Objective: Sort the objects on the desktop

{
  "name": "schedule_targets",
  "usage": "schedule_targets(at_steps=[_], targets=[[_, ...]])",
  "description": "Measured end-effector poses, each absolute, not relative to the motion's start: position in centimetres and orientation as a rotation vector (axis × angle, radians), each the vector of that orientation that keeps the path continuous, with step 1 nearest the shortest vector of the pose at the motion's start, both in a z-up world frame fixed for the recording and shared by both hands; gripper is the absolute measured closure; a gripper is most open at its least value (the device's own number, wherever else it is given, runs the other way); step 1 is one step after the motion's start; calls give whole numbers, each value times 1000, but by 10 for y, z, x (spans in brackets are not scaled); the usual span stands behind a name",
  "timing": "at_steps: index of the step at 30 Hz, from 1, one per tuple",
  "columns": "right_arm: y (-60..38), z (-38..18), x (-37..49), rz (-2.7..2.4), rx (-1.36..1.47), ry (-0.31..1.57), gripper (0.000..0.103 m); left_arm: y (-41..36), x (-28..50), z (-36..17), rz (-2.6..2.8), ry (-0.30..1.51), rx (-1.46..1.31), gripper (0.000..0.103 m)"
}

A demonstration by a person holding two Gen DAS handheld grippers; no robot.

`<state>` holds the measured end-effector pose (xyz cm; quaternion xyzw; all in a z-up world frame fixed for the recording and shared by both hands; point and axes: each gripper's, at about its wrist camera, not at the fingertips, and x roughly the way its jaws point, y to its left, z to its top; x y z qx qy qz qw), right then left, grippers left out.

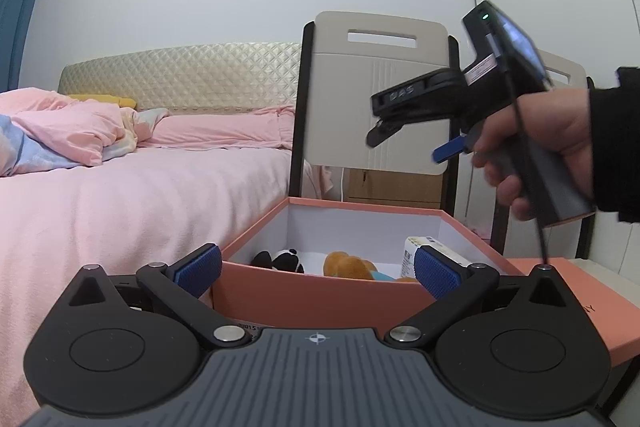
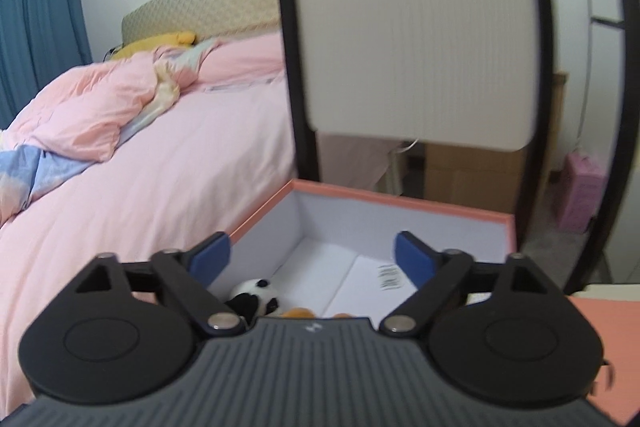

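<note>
An open salmon-pink box (image 1: 312,297) with a white inside stands in front of me; it also shows in the right wrist view (image 2: 400,201). In it lie a panda plush (image 1: 286,260), an orange plush (image 1: 348,265) and a white carton (image 1: 434,253). The right wrist view shows the panda plush (image 2: 256,297) and a bit of the orange plush (image 2: 298,313). My left gripper (image 1: 318,269) is open and empty at the box's near wall. My right gripper (image 2: 312,257) is open and empty above the box; in the left wrist view it (image 1: 404,143) hangs high on the right.
A bed with pink bedding (image 1: 120,195) lies to the left. A beige chair back (image 1: 380,91) stands just behind the box. The box's pink lid (image 1: 592,311) lies flat to the right. Cardboard boxes (image 2: 472,175) and a pink bag (image 2: 580,191) sit on the floor beyond.
</note>
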<state>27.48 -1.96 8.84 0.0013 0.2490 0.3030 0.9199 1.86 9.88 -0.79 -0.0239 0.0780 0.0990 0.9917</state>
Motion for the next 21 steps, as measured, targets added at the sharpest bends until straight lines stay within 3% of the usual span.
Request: schedule_targets(at_steps=[10, 21], targets=[[-114, 80, 265, 432, 8, 458, 0, 92, 18, -11, 184, 155, -32, 0], [-182, 10, 307, 251, -54, 540, 0, 89, 19, -13, 185, 164, -17, 0]])
